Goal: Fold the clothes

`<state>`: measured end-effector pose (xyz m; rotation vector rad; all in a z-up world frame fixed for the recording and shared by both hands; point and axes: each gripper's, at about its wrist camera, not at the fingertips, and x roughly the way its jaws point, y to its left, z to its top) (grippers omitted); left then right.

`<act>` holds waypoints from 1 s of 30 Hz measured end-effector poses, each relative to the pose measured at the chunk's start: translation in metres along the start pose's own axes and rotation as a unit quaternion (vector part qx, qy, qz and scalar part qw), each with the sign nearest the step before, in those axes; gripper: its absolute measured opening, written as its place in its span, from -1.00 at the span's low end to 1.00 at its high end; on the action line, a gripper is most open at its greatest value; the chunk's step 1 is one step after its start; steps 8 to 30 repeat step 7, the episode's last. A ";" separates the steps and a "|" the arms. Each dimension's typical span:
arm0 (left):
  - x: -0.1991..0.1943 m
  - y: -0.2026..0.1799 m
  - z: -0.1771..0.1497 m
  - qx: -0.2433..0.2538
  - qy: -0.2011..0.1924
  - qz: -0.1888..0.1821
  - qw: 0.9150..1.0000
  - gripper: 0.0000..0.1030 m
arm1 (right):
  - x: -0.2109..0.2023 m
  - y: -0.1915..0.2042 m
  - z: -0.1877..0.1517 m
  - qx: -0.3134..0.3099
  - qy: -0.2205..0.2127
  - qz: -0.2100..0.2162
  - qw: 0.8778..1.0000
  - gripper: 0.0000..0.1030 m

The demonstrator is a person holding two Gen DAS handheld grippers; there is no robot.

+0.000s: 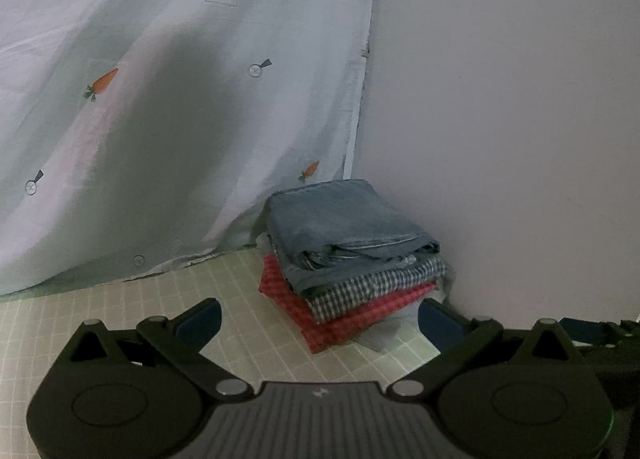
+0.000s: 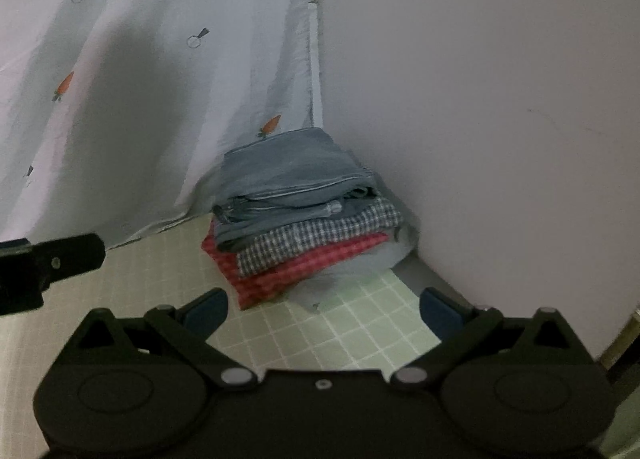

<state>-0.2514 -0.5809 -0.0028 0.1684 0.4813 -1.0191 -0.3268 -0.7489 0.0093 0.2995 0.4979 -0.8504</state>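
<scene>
A stack of folded clothes sits in the corner on the green grid mat point(image 1: 120, 319) point(image 2: 352, 323). On top lies a blue denim piece point(image 1: 340, 219) point(image 2: 288, 175), under it a grey checked piece point(image 1: 372, 283) point(image 2: 320, 239), then a red checked piece point(image 1: 352, 323) point(image 2: 296, 271), with a pale light-blue piece point(image 2: 348, 275) at the bottom. My left gripper point(image 1: 320, 323) is open just short of the stack, nothing between its fingers. My right gripper point(image 2: 324, 311) is open too, in front of the stack. The left gripper's finger point(image 2: 60, 255) shows at the left of the right wrist view.
A pale curtain with carrot prints point(image 1: 160, 99) point(image 2: 140, 99) hangs behind the stack on the left. A plain white wall point(image 1: 500, 119) point(image 2: 480, 119) closes the right side. The right gripper's finger point(image 1: 588, 331) shows at the right edge of the left wrist view.
</scene>
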 end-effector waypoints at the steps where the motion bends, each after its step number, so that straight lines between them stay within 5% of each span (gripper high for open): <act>1: -0.002 -0.001 -0.001 0.001 0.000 -0.001 1.000 1.00 | -0.003 -0.001 -0.001 0.002 -0.001 -0.002 1.000 1.00; 30: -0.014 -0.002 -0.001 0.009 -0.004 -0.014 1.000 1.00 | -0.016 -0.002 -0.007 0.010 -0.009 -0.011 1.000 1.00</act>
